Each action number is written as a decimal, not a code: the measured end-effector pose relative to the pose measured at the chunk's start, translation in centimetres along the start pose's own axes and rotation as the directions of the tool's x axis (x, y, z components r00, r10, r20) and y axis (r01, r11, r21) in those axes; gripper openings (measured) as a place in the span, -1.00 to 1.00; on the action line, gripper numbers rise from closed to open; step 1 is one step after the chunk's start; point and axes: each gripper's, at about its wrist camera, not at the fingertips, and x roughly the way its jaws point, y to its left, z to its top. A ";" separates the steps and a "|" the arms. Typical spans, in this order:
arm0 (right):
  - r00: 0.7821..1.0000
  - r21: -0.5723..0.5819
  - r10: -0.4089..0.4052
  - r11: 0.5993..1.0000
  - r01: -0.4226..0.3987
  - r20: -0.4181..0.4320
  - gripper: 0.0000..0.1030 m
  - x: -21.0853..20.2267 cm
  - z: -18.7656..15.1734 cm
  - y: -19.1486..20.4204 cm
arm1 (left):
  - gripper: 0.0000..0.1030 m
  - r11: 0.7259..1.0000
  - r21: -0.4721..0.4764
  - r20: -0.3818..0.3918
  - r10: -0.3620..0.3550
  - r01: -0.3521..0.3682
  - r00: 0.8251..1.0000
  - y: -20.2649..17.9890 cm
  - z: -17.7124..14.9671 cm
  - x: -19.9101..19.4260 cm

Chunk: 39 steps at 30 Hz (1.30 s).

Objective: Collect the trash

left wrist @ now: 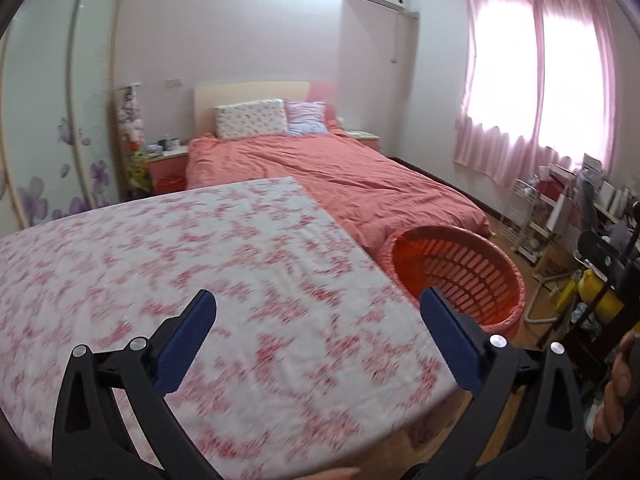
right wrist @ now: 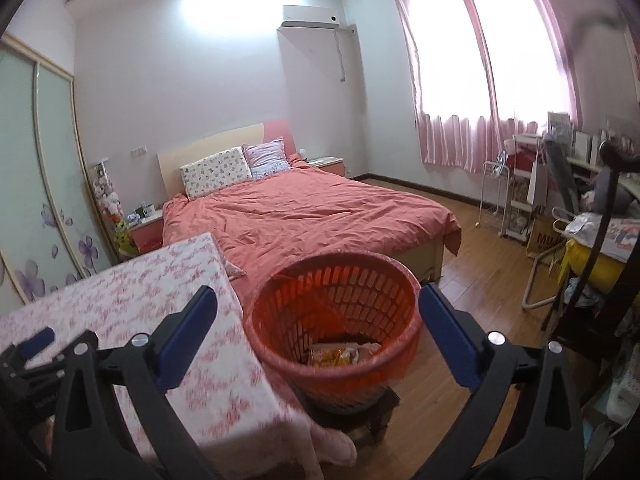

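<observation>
Baskets: one orange basket (right wrist: 332, 320) with slotted walls stood on a dark low stand on the wood floor (right wrist: 472, 264), just beside the counter (left wrist: 200, 260).
Trash: one yellow and white wrapper (right wrist: 340, 354) lay at the bottom of the basket; no other trash could be made out.
Counters: one, covered with a white cloth with red flowers.
Beds: one bed (right wrist: 304, 212) with a salmon cover stood past the counter and basket.
Pillows: two pillows (right wrist: 216, 172) leaned on the headboard.
Grippers: two, each with two blue pads.
Left gripper (left wrist: 318, 320): its jaws stood wide open and held nothing; it hung over the counter's near corner, and the basket was past its right finger.
Right gripper (right wrist: 318, 320): its jaws stood wide open and held nothing; the basket sat in the gap between them, farther off and lower, and the wrapper lay below that gap, not touched.
Hands: one hand (left wrist: 618, 388) showed at the right edge of the left view.
</observation>
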 end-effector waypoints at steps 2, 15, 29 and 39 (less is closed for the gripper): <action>1.000 -0.034 -0.018 0.999 0.019 0.013 0.91 -1.3 -1.0 0.8 | 0.95 0.999 -0.006 0.010 0.038 -0.038 0.999 0.3 -0.8 -0.8; 0.998 -0.093 -0.056 0.994 0.059 0.038 0.91 -7.0 -4.8 2.9 | 0.95 0.978 -0.061 0.049 0.201 -0.198 0.978 1.3 -4.8 -5.5; 0.988 -0.122 -0.155 0.981 0.154 -0.001 0.91 -8.1 -7.6 4.1 | 0.95 0.969 -0.096 0.032 0.231 -0.228 0.972 1.5 -7.1 -7.4; 0.981 -0.125 -0.195 0.974 0.191 -0.019 0.91 -7.7 -8.3 4.2 | 0.95 0.960 -0.115 0.008 0.258 -0.256 0.966 1.7 -7.9 -7.6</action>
